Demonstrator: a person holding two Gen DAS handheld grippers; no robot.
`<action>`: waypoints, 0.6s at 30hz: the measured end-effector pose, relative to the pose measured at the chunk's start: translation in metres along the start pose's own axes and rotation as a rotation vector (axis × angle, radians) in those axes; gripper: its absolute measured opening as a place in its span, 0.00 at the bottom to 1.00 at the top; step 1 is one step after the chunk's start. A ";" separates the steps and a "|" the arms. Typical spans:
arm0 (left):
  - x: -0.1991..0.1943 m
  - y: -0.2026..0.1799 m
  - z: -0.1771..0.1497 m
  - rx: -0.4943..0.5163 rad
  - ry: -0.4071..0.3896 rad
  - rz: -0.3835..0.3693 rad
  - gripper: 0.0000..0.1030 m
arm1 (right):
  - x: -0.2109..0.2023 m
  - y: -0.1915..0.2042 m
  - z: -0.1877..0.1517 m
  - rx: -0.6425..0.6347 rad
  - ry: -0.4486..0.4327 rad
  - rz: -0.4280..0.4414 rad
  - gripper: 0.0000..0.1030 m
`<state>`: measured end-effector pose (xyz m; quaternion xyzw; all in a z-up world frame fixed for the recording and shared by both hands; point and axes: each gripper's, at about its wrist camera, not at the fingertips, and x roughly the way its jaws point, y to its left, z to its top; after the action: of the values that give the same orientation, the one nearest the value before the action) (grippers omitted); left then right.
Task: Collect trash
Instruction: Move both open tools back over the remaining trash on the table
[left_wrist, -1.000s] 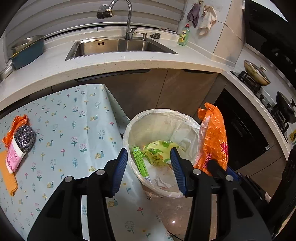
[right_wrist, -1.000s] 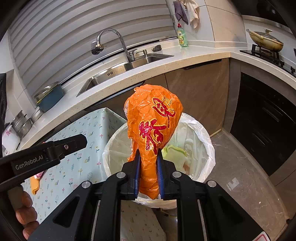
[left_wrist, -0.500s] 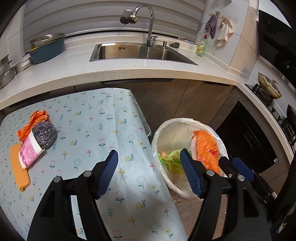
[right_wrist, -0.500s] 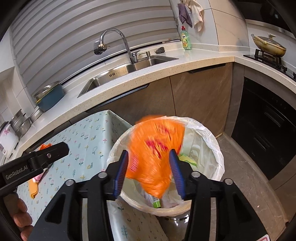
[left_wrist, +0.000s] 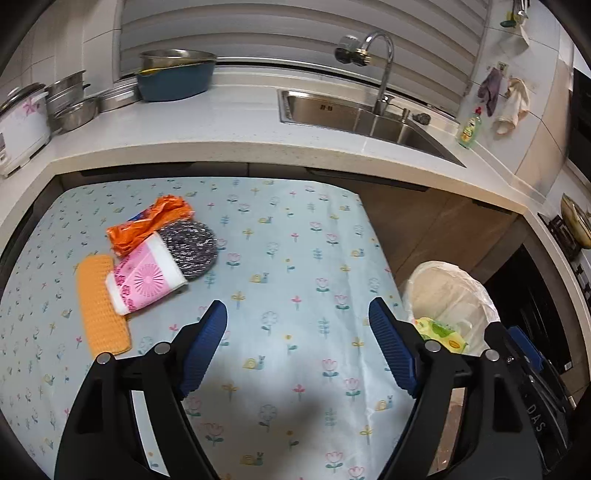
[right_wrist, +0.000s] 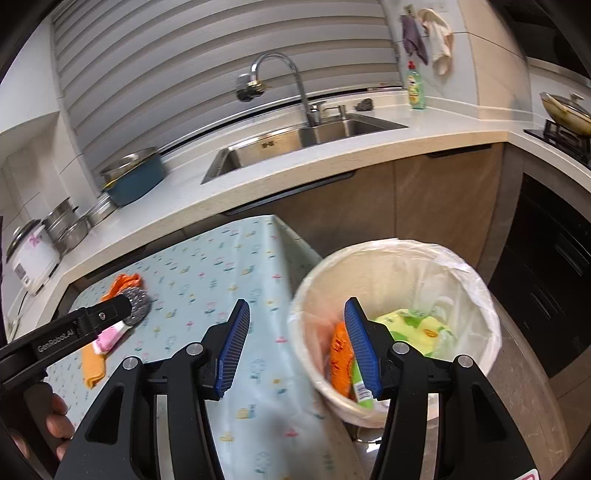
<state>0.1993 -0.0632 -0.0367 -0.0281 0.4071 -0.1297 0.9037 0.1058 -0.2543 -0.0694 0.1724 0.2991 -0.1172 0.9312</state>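
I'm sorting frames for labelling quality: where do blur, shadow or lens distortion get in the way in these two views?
Left wrist view: sharp; fisheye bends the countertop edge into an arc, and a soft dark shadow lies on the tablecloth near the bottom. Right wrist view: the trash bin near rim and the tablecloth below the right gripper smear with motion blur; the sink stays crisp; corners vignette black.
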 end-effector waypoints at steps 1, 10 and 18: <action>-0.001 0.008 0.000 -0.011 -0.001 0.014 0.75 | 0.000 0.006 -0.001 -0.007 0.002 0.008 0.51; -0.006 0.091 -0.008 -0.145 0.007 0.123 0.80 | 0.009 0.067 -0.010 -0.066 0.030 0.079 0.51; 0.006 0.150 -0.021 -0.233 0.062 0.220 0.86 | 0.021 0.116 -0.025 -0.112 0.068 0.129 0.51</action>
<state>0.2193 0.0809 -0.0781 -0.0841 0.4477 0.0171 0.8901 0.1474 -0.1411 -0.0718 0.1427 0.3248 -0.0341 0.9343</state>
